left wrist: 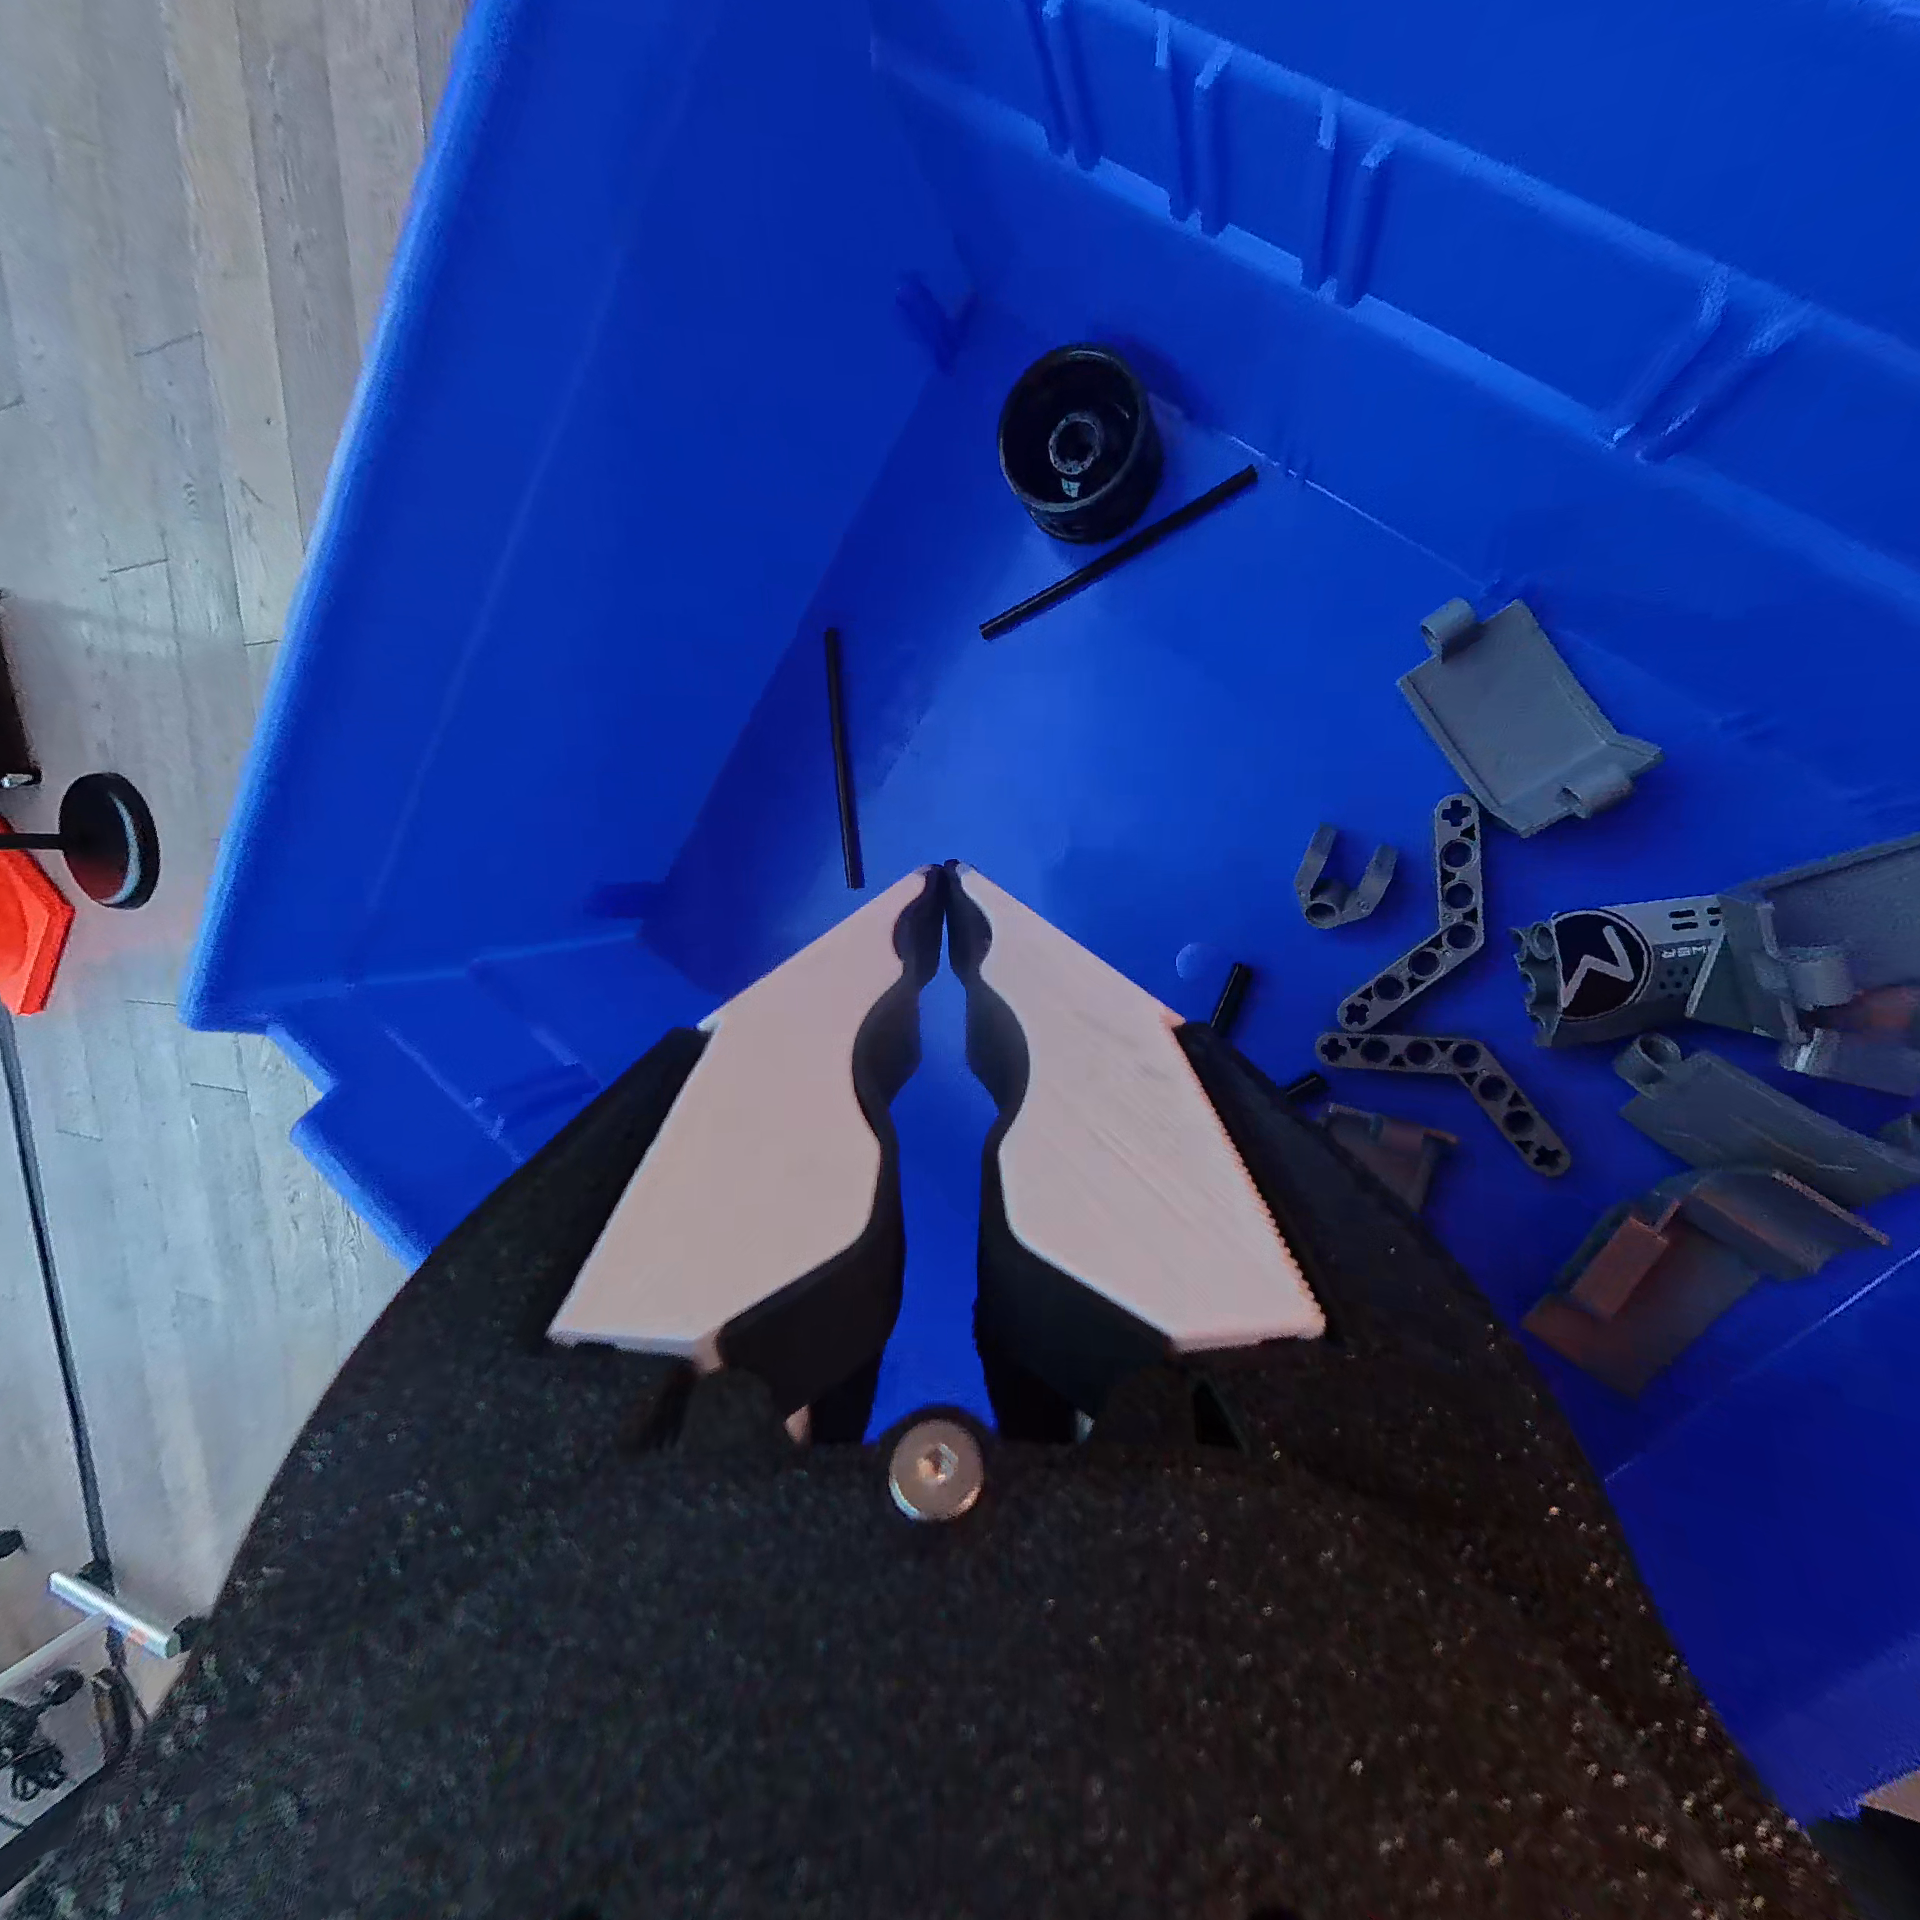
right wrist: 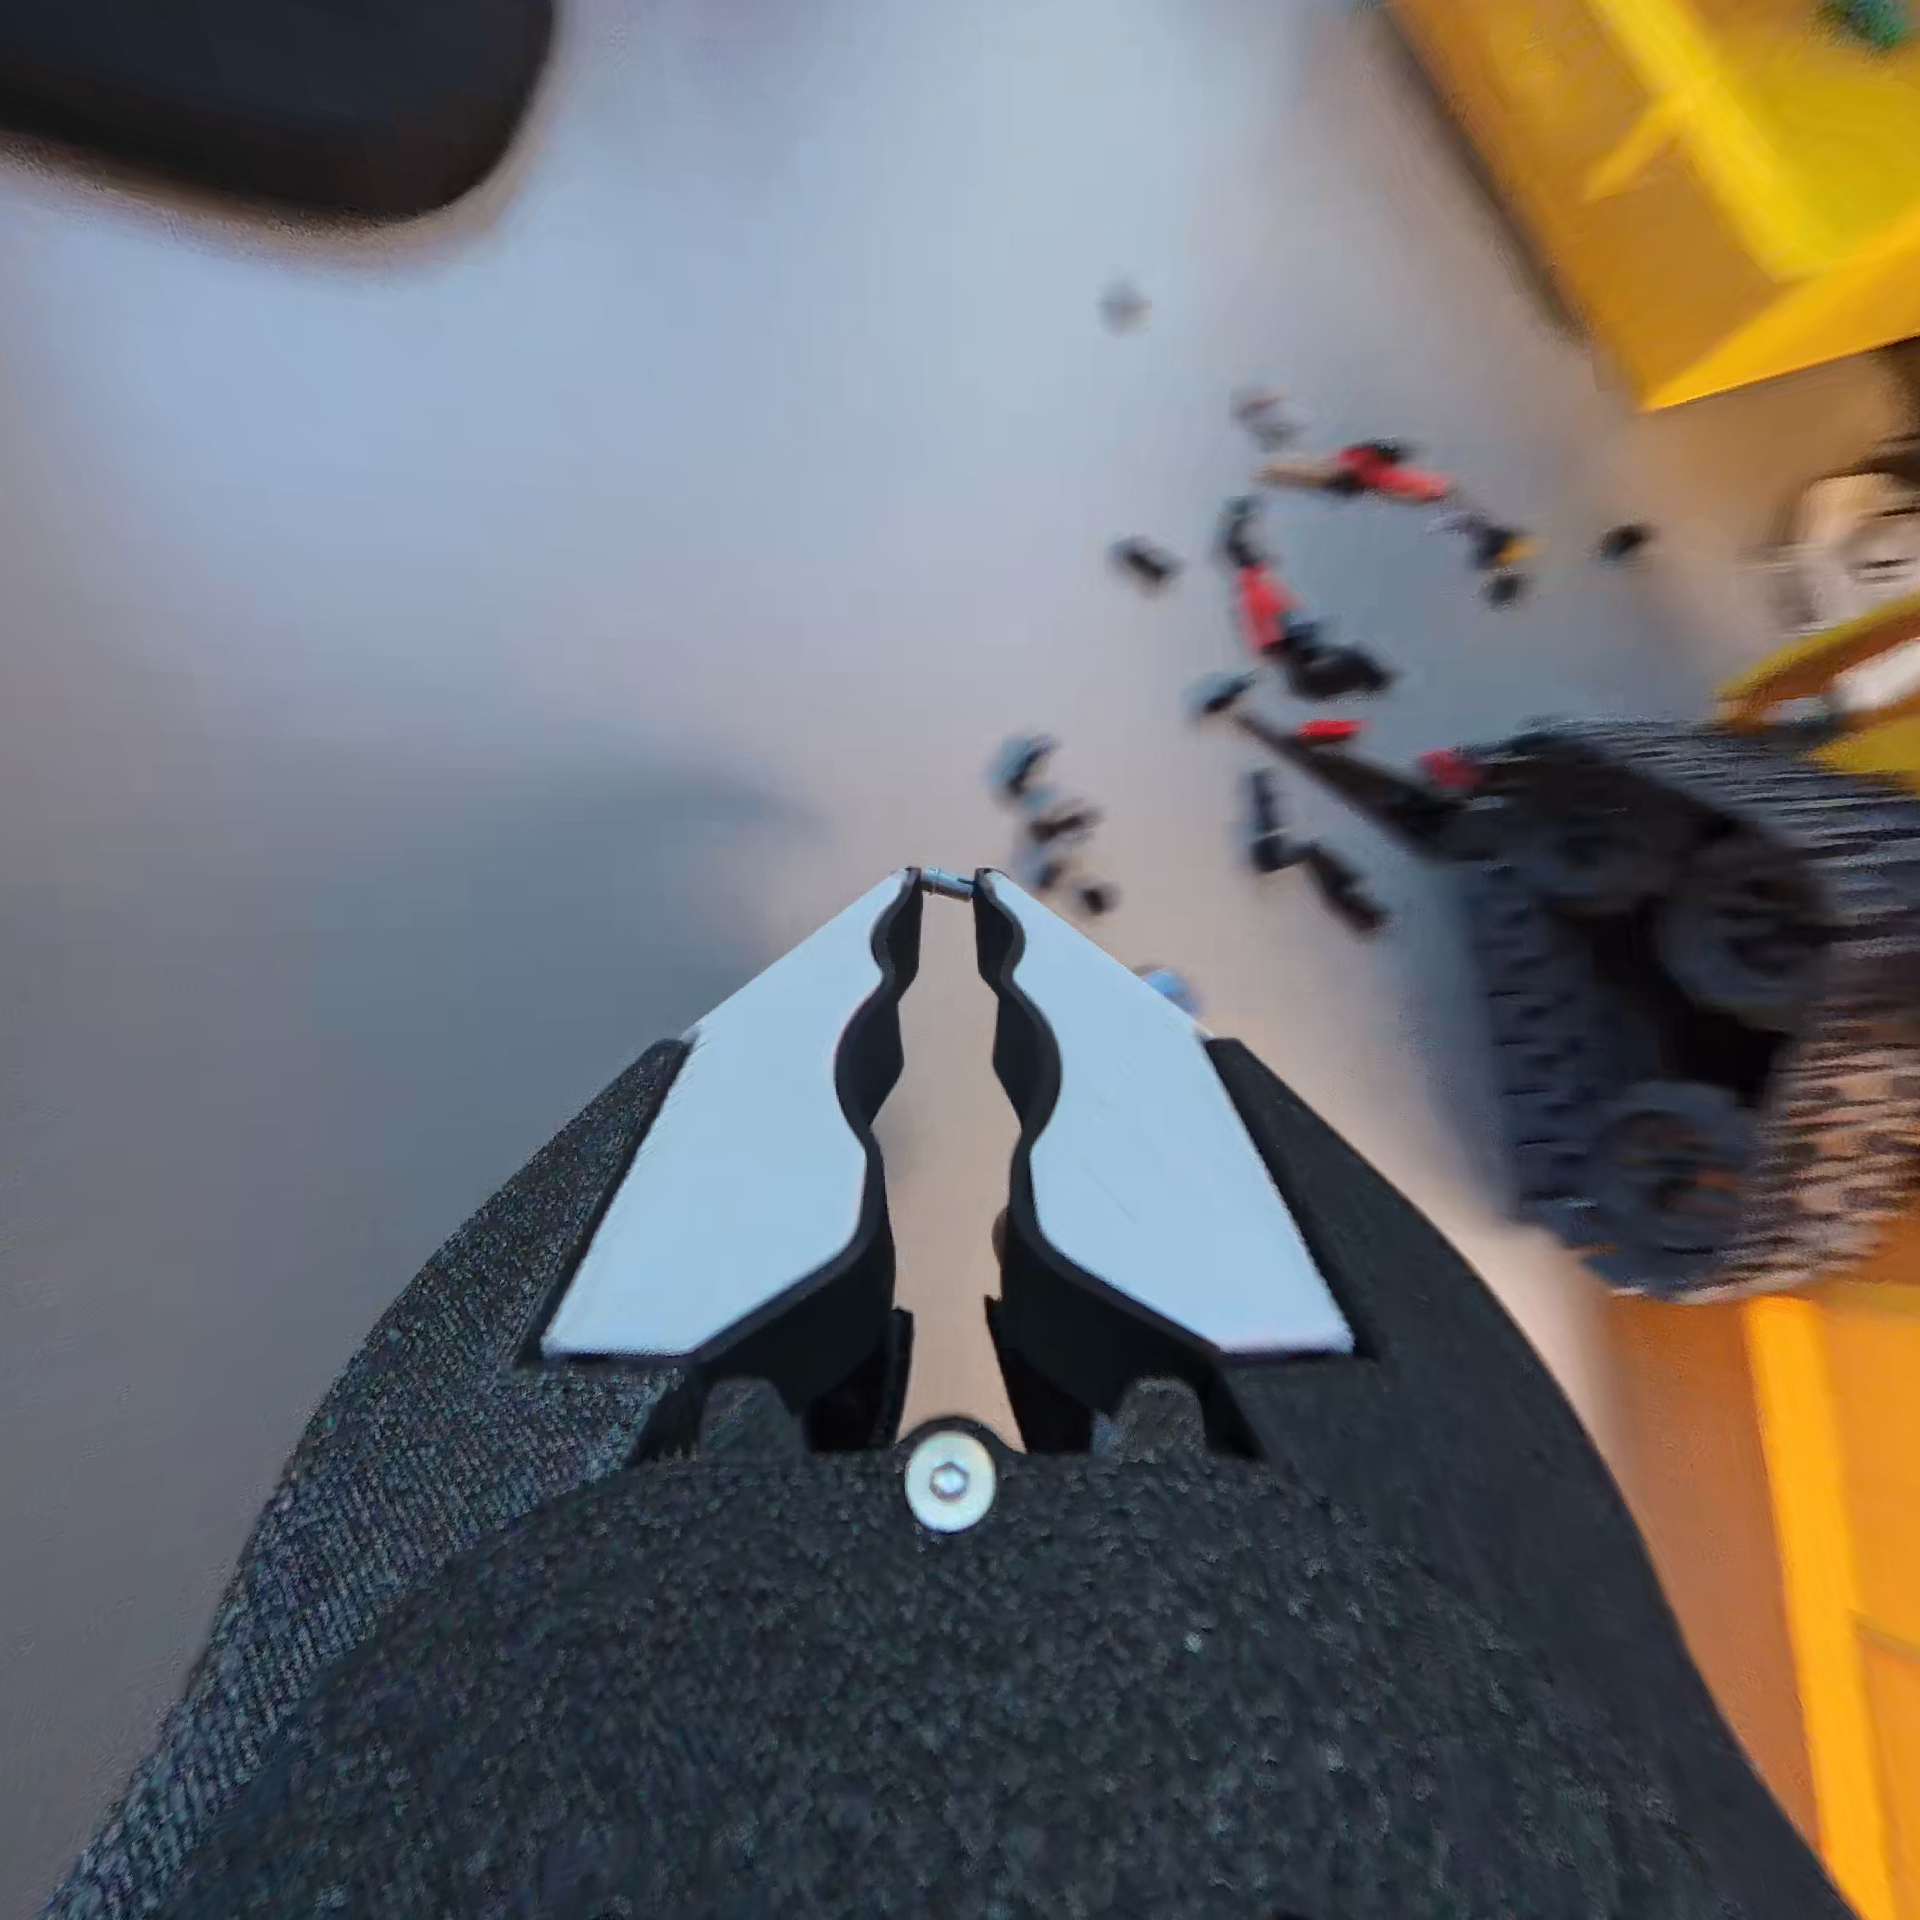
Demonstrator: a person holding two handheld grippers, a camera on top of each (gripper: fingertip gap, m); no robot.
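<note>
In the left wrist view my left gripper (left wrist: pixel 948 871) is shut and empty, hovering inside a blue plastic bin (left wrist: pixel 582 540). A thin black axle rod (left wrist: pixel 843 758) lies just left of its tips. A black wheel hub (left wrist: pixel 1081 442) and a second black rod (left wrist: pixel 1117 551) lie farther in. In the right wrist view, which is blurred by motion, my right gripper (right wrist: pixel 948 881) is shut on a small grey pin (right wrist: pixel 948 883) held crosswise between its tips, above a pale tabletop (right wrist: pixel 416 623).
Grey building pieces fill the bin's right side: two bent beams (left wrist: pixel 1444 1081), a flat panel (left wrist: pixel 1522 717), a printed piece (left wrist: pixel 1621 961). On the table lie scattered red and black pieces (right wrist: pixel 1288 623), a blurred big-tyred toy vehicle (right wrist: pixel 1683 997), a yellow bin (right wrist: pixel 1683 177) and a dark pad (right wrist: pixel 270 94). My left gripper is the nearer one to the black wheel hub (left wrist: pixel 1081 442): about 9 cm, against 55 cm.
</note>
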